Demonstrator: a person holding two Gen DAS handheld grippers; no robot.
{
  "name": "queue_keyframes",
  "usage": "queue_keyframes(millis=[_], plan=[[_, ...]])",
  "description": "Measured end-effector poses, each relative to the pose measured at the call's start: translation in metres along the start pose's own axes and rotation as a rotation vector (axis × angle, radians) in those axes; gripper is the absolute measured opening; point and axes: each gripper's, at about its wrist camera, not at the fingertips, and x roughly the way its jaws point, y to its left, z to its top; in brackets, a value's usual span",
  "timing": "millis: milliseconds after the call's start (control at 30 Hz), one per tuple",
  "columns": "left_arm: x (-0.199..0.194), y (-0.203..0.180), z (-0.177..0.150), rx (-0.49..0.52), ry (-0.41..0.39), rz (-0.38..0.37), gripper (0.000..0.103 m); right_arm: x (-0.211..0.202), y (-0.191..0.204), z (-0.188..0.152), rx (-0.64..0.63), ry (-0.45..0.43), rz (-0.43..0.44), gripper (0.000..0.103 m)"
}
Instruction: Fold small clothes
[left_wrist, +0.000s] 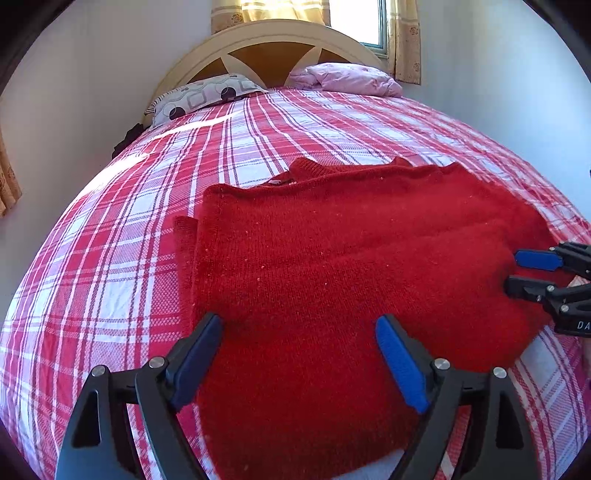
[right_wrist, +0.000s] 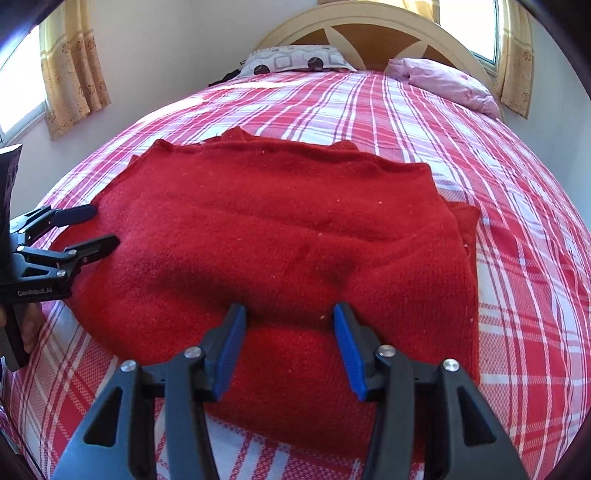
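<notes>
Here, red sweater (left_wrist: 332, 258) flat on bed (left_wrist: 110, 258)

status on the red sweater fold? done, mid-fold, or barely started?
Done: the red sweater lies on the plaid bedspread as a compact stack, with layers showing at its edges and no sleeve spread out. In hand: nothing; the left gripper and right gripper both stand open over its near edge. Left: perhaps one more fold or smoothing; no other clothes to fold show.

LOCATION: home bedroom | EVIDENCE: I face a bed (left_wrist: 258, 147) with red plaid bedspread, arched wooden headboard (left_wrist: 273, 44), patterned pillow (left_wrist: 207, 96), pink pillow (left_wrist: 351, 77) | WINDOW: yellow curtains (right_wrist: 70, 66), daylight
</notes>
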Motion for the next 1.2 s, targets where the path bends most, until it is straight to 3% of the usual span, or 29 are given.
queue_keyframes(millis=[100,300,433,533,833,1033,1200], plan=[[-0.021,0.012,-0.003,-0.024,-0.048,-0.007,0.086,-0.007,0.002,-0.003,0.013,-0.002,0.024,0.068],[-0.048,0.063,-0.008,-0.079,-0.126,0.077,0.086,-0.034,0.023,-0.005,-0.018,-0.062,0.009,0.07],[-0.041,0.101,-0.014,-0.14,-0.087,0.153,0.086,-0.046,0.056,0.002,-0.093,-0.097,0.022,0.07],[-0.034,0.122,-0.02,-0.204,-0.059,0.15,0.086,-0.045,0.088,0.005,-0.173,-0.106,0.031,0.07],[-0.028,0.135,-0.035,-0.254,-0.034,0.094,0.086,-0.017,0.196,-0.008,-0.507,-0.109,-0.003,0.07],[-0.022,0.145,-0.037,-0.323,-0.017,0.007,0.086,-0.003,0.235,-0.018,-0.642,-0.123,-0.02,0.07],[-0.015,0.152,-0.035,-0.411,-0.003,-0.101,0.086,0.015,0.25,-0.021,-0.703,-0.121,-0.091,0.07]])
